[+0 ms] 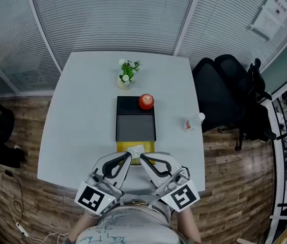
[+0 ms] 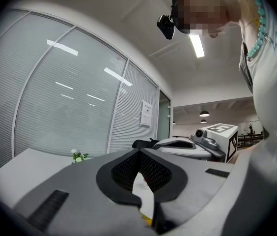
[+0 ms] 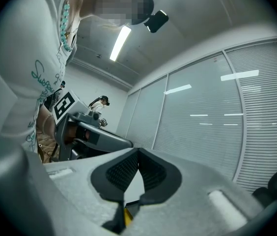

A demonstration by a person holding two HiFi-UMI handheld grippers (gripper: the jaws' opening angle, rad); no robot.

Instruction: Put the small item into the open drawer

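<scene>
White office table (image 1: 82, 136): a flat yellow item (image 1: 148, 147) with a pale patch lies just before the open black drawer (image 1: 136, 127), at the tips of the left gripper (image 1: 129, 156) and right gripper (image 1: 142, 157), both clenched and empty.

**Free room and obstacles on the table (image 1: 77, 121), head view.**
The black unit (image 1: 133, 105), with an apple (image 1: 146, 101) on top, and its open drawer (image 1: 135, 128) fill the centre line; the drawer is drawn toward the near edge and lies open from above. The yellow item (image 1: 133, 148) lies just beside the drawer's near rim, between it and the tips of the left gripper (image 1: 128, 157) and right gripper (image 1: 143, 158), which crowd the near edge side by side. A plant (image 1: 127, 74) blocks the far centre. A bottle (image 1: 193, 122) stands right of the drawer, apart from it. Bare strips of table run along both flanks, the left one wider. A chair (image 1: 230, 95) stands off the right edge.
</scene>
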